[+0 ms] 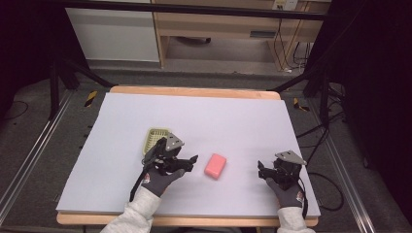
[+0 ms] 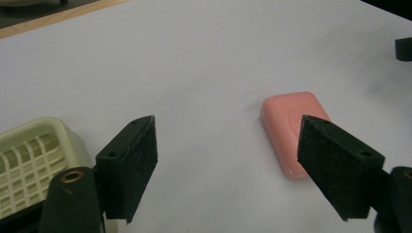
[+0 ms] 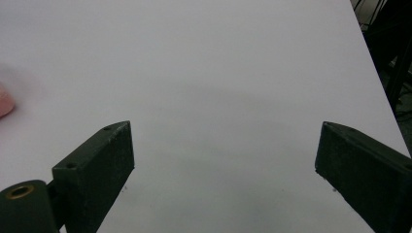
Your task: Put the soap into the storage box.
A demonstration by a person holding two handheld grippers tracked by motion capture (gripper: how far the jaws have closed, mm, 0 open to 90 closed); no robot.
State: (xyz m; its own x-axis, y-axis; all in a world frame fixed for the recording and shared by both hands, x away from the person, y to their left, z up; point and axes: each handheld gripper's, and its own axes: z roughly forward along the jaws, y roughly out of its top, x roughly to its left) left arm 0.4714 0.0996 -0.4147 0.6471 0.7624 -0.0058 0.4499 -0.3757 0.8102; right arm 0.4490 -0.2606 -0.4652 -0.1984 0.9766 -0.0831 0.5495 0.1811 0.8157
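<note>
A pink bar of soap (image 1: 215, 166) lies flat on the pale surface (image 1: 233, 121), roughly midway between the two hands and toward the near edge. The left gripper (image 1: 187, 161) is just beside the soap on its left, jaws pointing toward it and spread wide with nothing between them. In the left gripper view the soap (image 2: 291, 131) sits ahead and toward the right-hand jaw, which covers its near corner; the jaws do not touch it, as far as can be told. A pale yellow-green soap dish (image 1: 156, 138) with a slotted grid bottom rests on the surface just behind the left hand (image 1: 163, 177); in the left gripper view the dish (image 2: 29, 155) shows at the lower left, close to the left-hand jaw.

The right gripper (image 1: 264, 171) is well apart from the soap on its right, near the front right of the surface. Its jaws are wide apart and empty, over bare surface (image 3: 218, 97). At the left edge of the right gripper view a blurred sliver of the pink soap (image 3: 4, 104) shows. Both hands wear grey gloves.
</note>
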